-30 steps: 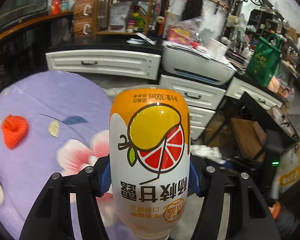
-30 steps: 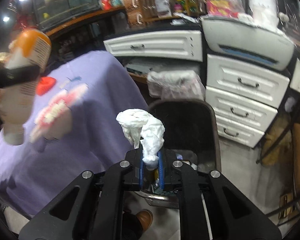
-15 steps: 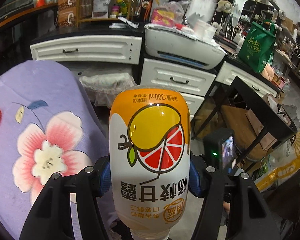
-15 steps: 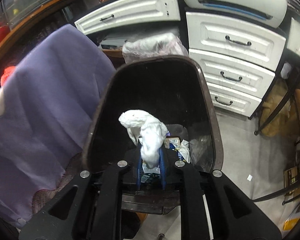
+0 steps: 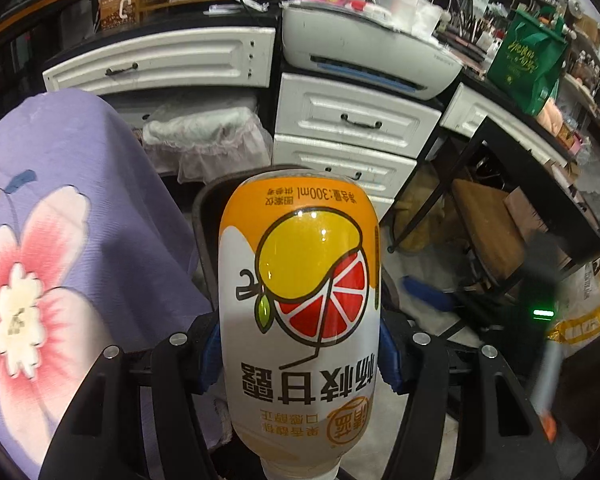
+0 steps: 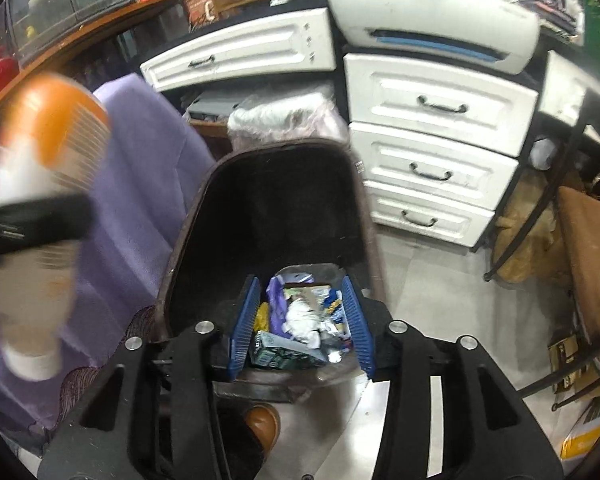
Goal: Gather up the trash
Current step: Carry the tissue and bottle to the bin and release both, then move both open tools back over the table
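Note:
My left gripper [image 5: 298, 354] is shut on an orange-and-white drink bottle [image 5: 300, 308], held cap down. The bottle also shows blurred at the left of the right wrist view [image 6: 40, 208]. My right gripper [image 6: 302, 328] is open and empty above the open dark trash bin [image 6: 268, 208]. A crumpled white tissue [image 6: 302, 318] lies in the bin among wrappers and a small carton [image 6: 284, 350]. In the left wrist view the bin's lid edge [image 5: 204, 220] shows behind the bottle.
A table with a purple flowered cloth [image 5: 60, 240] stands to the left of the bin. White drawers [image 6: 436, 152] and a printer [image 6: 432, 28] are behind it. A black metal frame [image 5: 460, 176] and cardboard [image 5: 488, 228] stand at the right.
My right gripper has opened and the white tissue has dropped into the bin. My left gripper has carried the bottle from over the table towards the bin.

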